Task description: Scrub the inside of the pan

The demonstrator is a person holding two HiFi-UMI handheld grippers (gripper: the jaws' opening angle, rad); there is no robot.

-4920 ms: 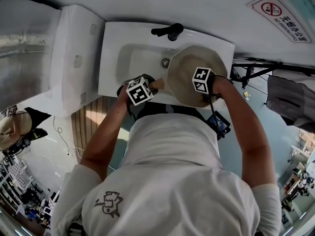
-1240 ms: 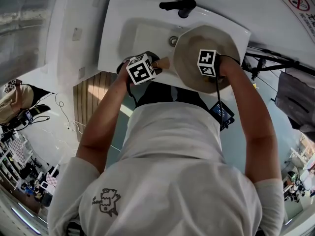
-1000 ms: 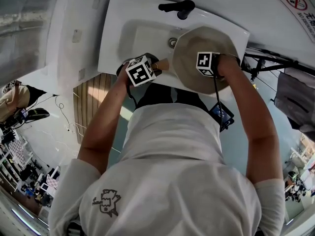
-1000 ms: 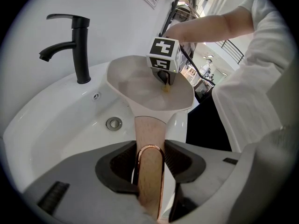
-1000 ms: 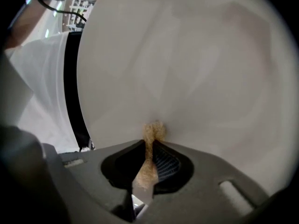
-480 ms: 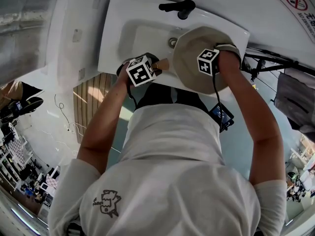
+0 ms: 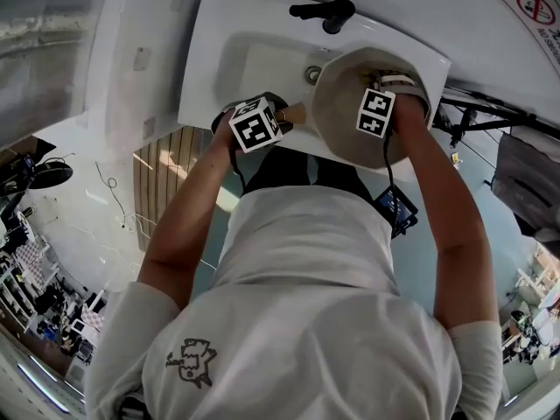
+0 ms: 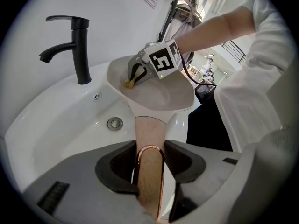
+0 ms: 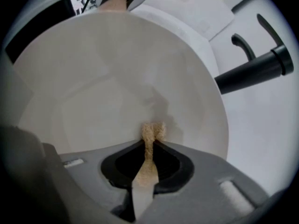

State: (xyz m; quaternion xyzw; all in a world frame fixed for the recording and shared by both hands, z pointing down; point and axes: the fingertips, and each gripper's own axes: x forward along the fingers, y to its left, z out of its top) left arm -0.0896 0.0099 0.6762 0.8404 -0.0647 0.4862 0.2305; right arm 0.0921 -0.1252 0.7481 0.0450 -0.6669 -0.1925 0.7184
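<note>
My left gripper (image 8: 150, 160) clamps the pan handle (image 8: 149, 130); my right gripper (image 9: 151, 146) pinches the scrub pad (image 9: 153, 129). I advise firm, overlapping strokes.

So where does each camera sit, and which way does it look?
Head view: on the person's head, looking steeply down at the sink; shirt, both arms show.
Left gripper view: on the left claw, looking along the pan handle toward the faucet; right arm shows.
Right gripper view: on the right claw, looking past its scrubber into the pan; no arm shows.
Shared: all show pan and faucet.
</note>
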